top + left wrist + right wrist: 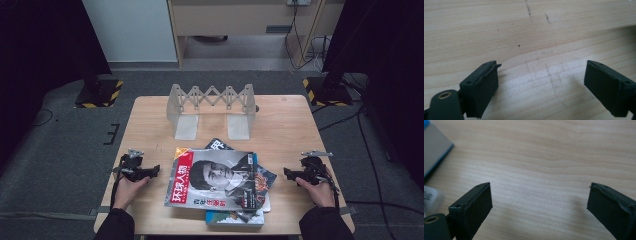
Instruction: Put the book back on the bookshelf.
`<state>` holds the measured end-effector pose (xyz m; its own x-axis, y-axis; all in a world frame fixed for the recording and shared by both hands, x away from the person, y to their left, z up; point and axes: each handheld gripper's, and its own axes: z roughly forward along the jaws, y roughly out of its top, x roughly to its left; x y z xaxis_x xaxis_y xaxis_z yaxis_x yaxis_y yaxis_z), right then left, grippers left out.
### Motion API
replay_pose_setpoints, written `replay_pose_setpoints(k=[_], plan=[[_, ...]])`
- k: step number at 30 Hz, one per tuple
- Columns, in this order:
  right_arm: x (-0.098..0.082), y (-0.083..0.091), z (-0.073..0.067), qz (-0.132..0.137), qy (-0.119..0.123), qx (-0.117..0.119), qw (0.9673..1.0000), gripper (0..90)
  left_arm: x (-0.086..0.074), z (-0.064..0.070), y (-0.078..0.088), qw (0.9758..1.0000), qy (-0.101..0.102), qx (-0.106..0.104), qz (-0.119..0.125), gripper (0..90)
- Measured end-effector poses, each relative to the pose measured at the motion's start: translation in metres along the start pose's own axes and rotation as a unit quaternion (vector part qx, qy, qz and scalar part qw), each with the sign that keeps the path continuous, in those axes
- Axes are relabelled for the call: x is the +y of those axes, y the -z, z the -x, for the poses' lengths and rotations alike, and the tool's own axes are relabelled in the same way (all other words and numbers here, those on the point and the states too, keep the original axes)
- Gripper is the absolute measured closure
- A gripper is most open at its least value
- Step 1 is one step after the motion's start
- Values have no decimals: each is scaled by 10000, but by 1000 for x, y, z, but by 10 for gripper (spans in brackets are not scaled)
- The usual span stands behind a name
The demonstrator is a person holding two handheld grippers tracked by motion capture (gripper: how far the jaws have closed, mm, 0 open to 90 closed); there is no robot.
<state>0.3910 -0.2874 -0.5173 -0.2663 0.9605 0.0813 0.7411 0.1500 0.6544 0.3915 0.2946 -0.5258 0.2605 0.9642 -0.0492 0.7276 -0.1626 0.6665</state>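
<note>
Wooden table (150, 120) all round, with the magazine pile as the landmark, so starting at the near edge. Sleeves poking in from the bottom, one either side of the pile. Left of the pile: left gripper (150, 171) held low over bare wood, jaws spread wide, nothing between them, clearly apart from the cover. Same story right of the pile: right gripper (289, 173) with jaws gaping, empty, tips aimed back toward the stack. From the right gripper view, just a corner of a blue-edged book (435, 147) peeking in beyond the jaws, not touching.

Dead centre: top magazine (212, 178) with a portrait cover and red lettering, lying skewed on a couple of others fanned out underneath, plus the blue-edged one sticking out at the near side.

Beyond the pile, toward the far edge: clear folding book rack (212, 107), standing empty, well apart from the stack.

Looks like the very start of shelving these, nothing picked up yet. Probably next: slide one set of jaws in at the top magazine's edge, pinch, maybe steady the stack with the other. Floppy glossy cover though, so likely to sag or slip with a one-sided grab.
</note>
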Motion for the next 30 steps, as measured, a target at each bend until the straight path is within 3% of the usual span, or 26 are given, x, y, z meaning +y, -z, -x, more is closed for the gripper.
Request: replay_pose_setpoints(k=[5, 8, 12, 17, 22, 30], plan=[[3, 8, -2, 61, -148, -48, 9999, 67, 5, 5, 13, 9991, 243, -194, 270, 142], [5, 12, -4, 39, -317, 68, 9995, 63, 7, 8, 20, 9985, 301, -295, 336, 146], [9, 18, -10, 192, -351, 120, 9991, 61, 6, 11, 26, 9980, 346, -380, 361, 156], [14, 29, -22, 419, -325, 257, 9983, 55, 7, 14, 35, 9956, 475, -655, 468, 162], [19, 40, -30, 690, -272, 386, 9965, 54, 8, 18, 44, 9936, 464, -795, 651, 156], [23, 49, -38, 827, -185, 415, 9955, 61, 8, 29, 54, 9908, 400, -1039, 772, 131]])
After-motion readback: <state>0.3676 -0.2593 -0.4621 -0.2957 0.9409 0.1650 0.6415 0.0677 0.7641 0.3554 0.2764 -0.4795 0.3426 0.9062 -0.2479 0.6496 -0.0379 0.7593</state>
